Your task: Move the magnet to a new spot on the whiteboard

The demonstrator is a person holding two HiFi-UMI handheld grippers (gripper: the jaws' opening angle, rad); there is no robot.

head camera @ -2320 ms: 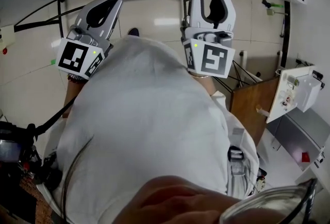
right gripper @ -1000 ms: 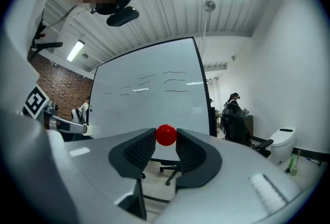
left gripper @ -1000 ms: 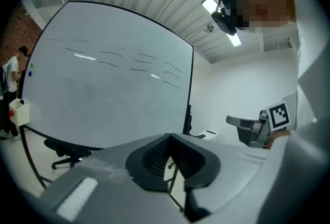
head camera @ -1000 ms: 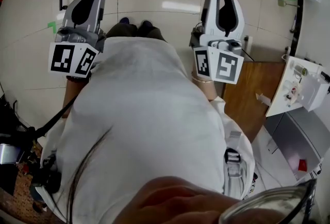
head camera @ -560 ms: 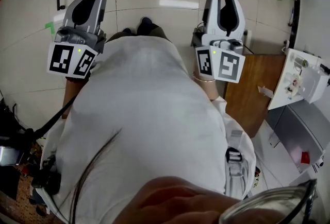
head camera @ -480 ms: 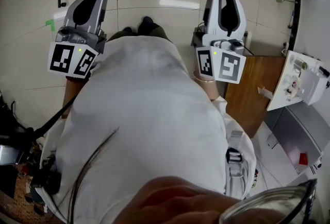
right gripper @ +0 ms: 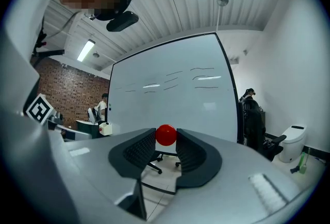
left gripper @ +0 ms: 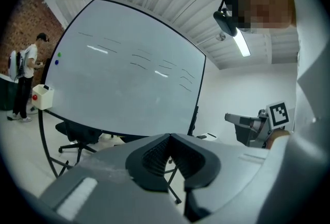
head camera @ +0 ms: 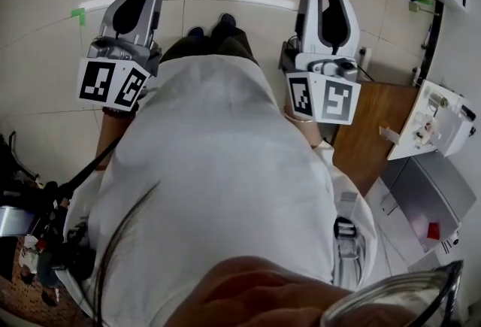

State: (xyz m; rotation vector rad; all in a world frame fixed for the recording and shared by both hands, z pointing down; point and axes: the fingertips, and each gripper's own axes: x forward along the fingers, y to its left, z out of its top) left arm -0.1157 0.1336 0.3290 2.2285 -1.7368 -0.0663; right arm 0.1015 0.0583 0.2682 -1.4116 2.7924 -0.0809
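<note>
Ok, right gripper (right gripper: 166, 139) is clamped on the red magnet (right gripper: 166, 135), pinched right at the jaw tips; I see the same red ball at that gripper's tip in the head view. Jaws on the left gripper (left gripper: 169, 137) are together, nothing between them. Both are held up in front of the wearer's torso (head camera: 218, 183), side by side and well apart, above a tiled floor (head camera: 52, 40). Magnet is in the air, with the whiteboard (right gripper: 175, 99) well beyond it, upright on its stand. Left gripper view: a dark chair (left gripper: 77, 135) sits under the board's lower edge. Near the board's left edge I read a green dot (left gripper: 59, 55) just above a blue dot (left gripper: 56, 62), and a white box (left gripper: 42, 97) with a red spot sits at the lower left corner. Further left a person (left gripper: 23, 81) stands by a brick wall (left gripper: 20, 27); too small for more detail.
</note>
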